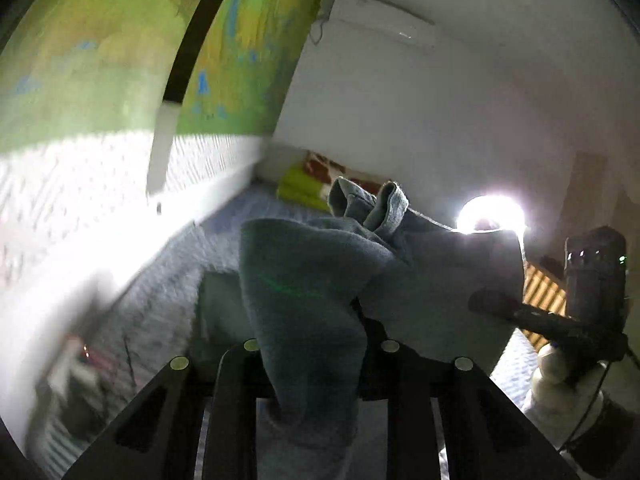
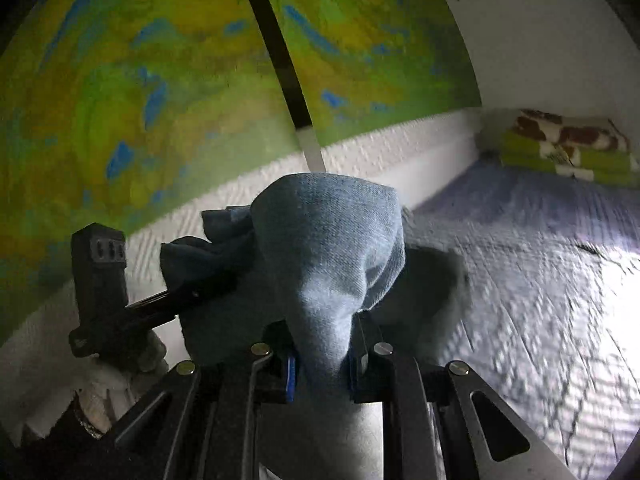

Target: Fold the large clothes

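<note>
A: Item one, left gripper (image 1: pixel 320 364). Condition?

B: Jaws clamped on a bunched edge of the blue-grey garment (image 1: pixel 304 280); cloth drapes over and down between them. Garment is held up above the bed (image 1: pixel 168 280), strung across to the other tool.

A: Item two, right gripper (image 2: pixel 322 356).

B: Jaws likewise pinched on a fold of the same garment (image 2: pixel 332 240), which humps over the tips. Each wrist view shows the other gripper off to its side, with a white-gloved hand below it.

A: Handling note for the lift?

B: My judgement: keep both grips level and draw them apart so the cloth hangs flat rather than wadded; the gathered bunches suggest slack to shake out before laying it down.

A: Surroundings, left to right?

B: Green-and-yellow wall hanging (image 1: pixel 100 60), white textured wall beneath, stacked folded blankets (image 1: pixel 300 188) at the bed's far end, bright lamp (image 1: pixel 492 216) at right. The blankets limit the far spread; glare may hide the right hem.
</note>
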`<act>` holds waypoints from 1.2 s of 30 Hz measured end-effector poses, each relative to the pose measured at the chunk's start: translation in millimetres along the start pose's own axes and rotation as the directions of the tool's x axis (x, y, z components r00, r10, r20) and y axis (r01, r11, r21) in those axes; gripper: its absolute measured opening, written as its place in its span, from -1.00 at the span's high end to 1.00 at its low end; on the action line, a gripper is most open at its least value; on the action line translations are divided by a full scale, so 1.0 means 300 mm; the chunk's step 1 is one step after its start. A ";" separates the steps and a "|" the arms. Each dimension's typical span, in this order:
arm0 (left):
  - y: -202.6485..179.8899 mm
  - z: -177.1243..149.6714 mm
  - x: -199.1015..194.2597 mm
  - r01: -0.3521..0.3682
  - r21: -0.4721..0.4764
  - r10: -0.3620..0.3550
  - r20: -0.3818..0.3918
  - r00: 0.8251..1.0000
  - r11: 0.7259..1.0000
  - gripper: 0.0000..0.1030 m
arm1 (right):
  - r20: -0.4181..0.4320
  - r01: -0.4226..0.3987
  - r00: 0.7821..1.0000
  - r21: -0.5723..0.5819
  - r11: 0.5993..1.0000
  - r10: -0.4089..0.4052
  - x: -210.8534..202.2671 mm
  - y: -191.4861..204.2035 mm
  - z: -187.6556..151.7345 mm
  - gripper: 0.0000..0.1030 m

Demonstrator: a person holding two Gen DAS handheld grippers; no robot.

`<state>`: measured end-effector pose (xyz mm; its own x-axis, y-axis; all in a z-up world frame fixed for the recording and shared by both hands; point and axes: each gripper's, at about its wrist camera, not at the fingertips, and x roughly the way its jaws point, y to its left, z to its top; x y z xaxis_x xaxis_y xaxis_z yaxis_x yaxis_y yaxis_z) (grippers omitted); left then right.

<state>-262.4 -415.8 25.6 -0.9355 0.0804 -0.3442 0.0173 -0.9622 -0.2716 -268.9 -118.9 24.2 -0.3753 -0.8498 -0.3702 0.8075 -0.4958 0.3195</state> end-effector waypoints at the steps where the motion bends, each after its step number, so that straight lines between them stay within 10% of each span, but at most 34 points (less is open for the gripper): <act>1: 0.015 0.043 0.027 -0.011 0.013 0.011 -0.002 1.000 1.000 0.55 | 0.008 -0.004 1.000 0.003 1.000 0.004 0.027 -0.016 0.025 0.70; 10: 0.253 0.118 0.533 -0.060 -0.006 0.058 -0.154 0.986 0.998 0.56 | -0.077 -0.001 0.997 0.102 0.995 0.009 0.451 -0.328 0.123 0.70; 13: 0.385 0.066 0.802 -0.221 -0.001 0.210 -0.308 0.928 0.975 0.20 | -0.193 0.095 0.978 0.071 0.993 -0.080 0.677 -0.462 0.095 0.47; 15: 0.454 0.060 0.885 -0.354 0.002 0.334 -0.336 0.880 0.935 0.22 | -0.283 0.325 0.910 0.028 0.945 -0.304 0.804 -0.566 0.064 0.30; 20: 0.418 0.080 0.797 -0.342 0.026 0.340 -0.197 0.919 0.939 0.16 | -0.233 0.459 0.863 -0.008 0.888 -0.448 0.766 -0.646 0.039 0.29; 26: 0.289 0.015 0.743 -0.225 0.090 0.240 -0.235 0.942 0.970 0.16 | -0.146 0.312 0.937 -0.049 0.949 -0.316 0.648 -0.475 0.000 0.29; 32: 0.292 -0.114 0.806 -0.276 0.099 0.293 -0.339 0.894 0.956 0.16 | -0.239 0.268 0.920 -0.190 0.944 -0.310 0.776 -0.339 -0.077 0.29; 36: 0.369 -0.177 0.872 -0.353 0.118 0.370 -0.397 0.840 0.928 -0.34 | -0.346 0.342 0.848 -0.221 0.913 -0.401 0.886 -0.411 -0.152 0.31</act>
<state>-486.6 -487.5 -142.3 -0.6393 -0.1857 -0.7462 0.3047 -0.9521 -0.0241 -447.4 -275.3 -153.5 -0.4850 -0.4602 -0.7436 0.7102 -0.7035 -0.0278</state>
